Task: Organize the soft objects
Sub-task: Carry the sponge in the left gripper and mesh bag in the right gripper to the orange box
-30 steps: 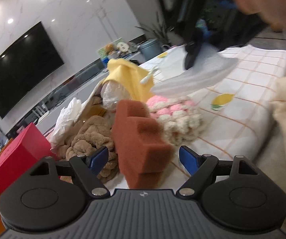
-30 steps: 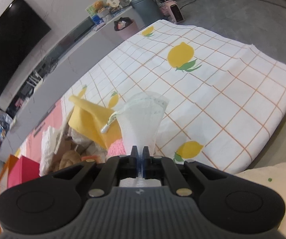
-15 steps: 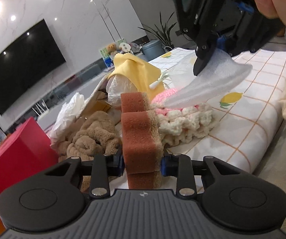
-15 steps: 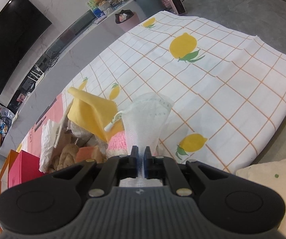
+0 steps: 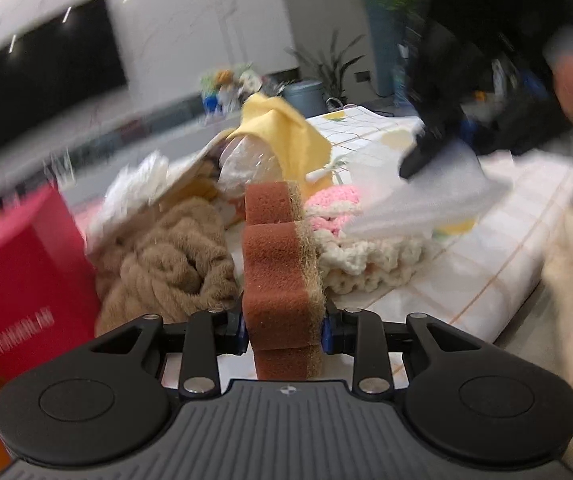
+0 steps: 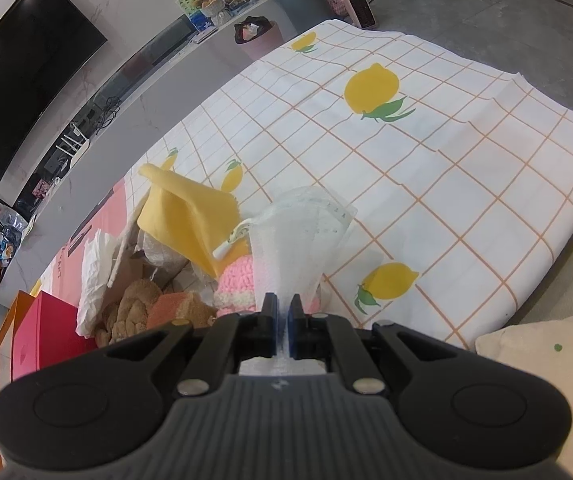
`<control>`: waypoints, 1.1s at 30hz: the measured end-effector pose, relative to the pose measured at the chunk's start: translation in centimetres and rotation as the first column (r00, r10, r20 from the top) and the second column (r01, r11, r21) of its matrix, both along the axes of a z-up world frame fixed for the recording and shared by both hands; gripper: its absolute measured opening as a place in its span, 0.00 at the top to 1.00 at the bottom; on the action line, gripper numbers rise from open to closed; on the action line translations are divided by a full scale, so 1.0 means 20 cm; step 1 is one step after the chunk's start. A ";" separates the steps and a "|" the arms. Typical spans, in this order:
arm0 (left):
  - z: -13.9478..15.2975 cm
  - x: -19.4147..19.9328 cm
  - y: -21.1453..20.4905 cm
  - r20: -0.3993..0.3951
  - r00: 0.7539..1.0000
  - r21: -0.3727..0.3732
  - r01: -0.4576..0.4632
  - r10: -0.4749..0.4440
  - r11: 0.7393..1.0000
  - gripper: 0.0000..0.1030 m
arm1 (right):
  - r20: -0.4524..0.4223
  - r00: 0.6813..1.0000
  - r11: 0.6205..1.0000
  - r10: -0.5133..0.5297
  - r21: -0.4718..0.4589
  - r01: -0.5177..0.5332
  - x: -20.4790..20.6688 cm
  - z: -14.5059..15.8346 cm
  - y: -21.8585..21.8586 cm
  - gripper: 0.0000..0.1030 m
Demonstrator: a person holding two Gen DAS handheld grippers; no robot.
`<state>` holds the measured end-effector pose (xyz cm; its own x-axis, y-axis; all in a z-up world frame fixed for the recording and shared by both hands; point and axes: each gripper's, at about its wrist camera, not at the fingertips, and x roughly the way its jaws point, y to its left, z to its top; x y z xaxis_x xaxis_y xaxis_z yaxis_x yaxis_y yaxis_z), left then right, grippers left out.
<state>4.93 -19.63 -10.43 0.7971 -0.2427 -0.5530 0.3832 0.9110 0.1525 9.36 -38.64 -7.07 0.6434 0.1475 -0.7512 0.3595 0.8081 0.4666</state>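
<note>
My left gripper (image 5: 282, 330) is shut on a brown sponge (image 5: 280, 276) that stands upright between its jaws, lifted in front of the pile. My right gripper (image 6: 283, 312) is shut on a white face mask (image 6: 302, 236) and holds it above the pile; it shows from the side in the left wrist view (image 5: 426, 152) with the mask (image 5: 426, 200) hanging from it. The pile holds a yellow cloth (image 6: 190, 216), a pink and cream knitted piece (image 5: 362, 252), a tan fluffy towel (image 5: 166, 260) and white tissue (image 6: 94, 264).
The pile lies at the left end of a white lemon-print tablecloth (image 6: 446, 152). A red box (image 5: 18, 284) stands left of the pile. A cream cushion (image 6: 546, 364) lies at the front right. A TV and a low cabinet are behind.
My left gripper closed on the brown sponge and lifted it upright. My right gripper kept hold of the mask and shifted slightly over the pile.
</note>
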 end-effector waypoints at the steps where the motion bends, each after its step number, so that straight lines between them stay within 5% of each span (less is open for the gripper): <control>1: 0.01 0.01 0.02 -0.012 1.000 -0.033 -0.014 0.013 0.999 0.65 | -0.001 1.000 1.000 0.000 0.002 0.000 0.00 0.00 0.00 0.96; 8: 0.15 -0.08 0.05 0.064 0.998 -0.063 -0.004 0.008 0.998 0.65 | 0.034 0.999 1.000 -0.001 0.007 0.000 -0.04 0.03 0.01 0.99; 18: 0.48 -0.18 0.16 0.181 0.983 -0.136 -0.013 0.038 0.991 0.65 | 0.247 0.968 0.999 0.048 -0.002 -0.049 -0.16 0.28 0.16 1.00; 24: 0.74 -0.21 0.35 0.193 0.978 -0.166 -0.044 0.076 0.985 0.65 | 0.369 0.920 0.991 0.133 -0.073 -0.114 -0.28 0.53 0.35 1.00; 28: 0.92 -0.27 0.55 0.271 0.940 -0.165 -0.168 0.208 0.972 0.65 | 0.438 0.875 0.978 0.204 -0.123 -0.166 -0.36 0.72 0.54 1.00; 33: 1.05 -0.33 0.86 0.274 0.905 -0.187 -0.281 0.325 0.941 0.65 | 0.484 0.821 0.953 0.303 -0.171 -0.251 -0.42 0.90 0.88 1.00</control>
<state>-1.71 -2.45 10.64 0.9660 -0.0204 -0.2579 0.0420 0.9960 0.0786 1.06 -21.12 11.01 0.8767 0.3209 -0.3584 -0.1467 0.8879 0.4361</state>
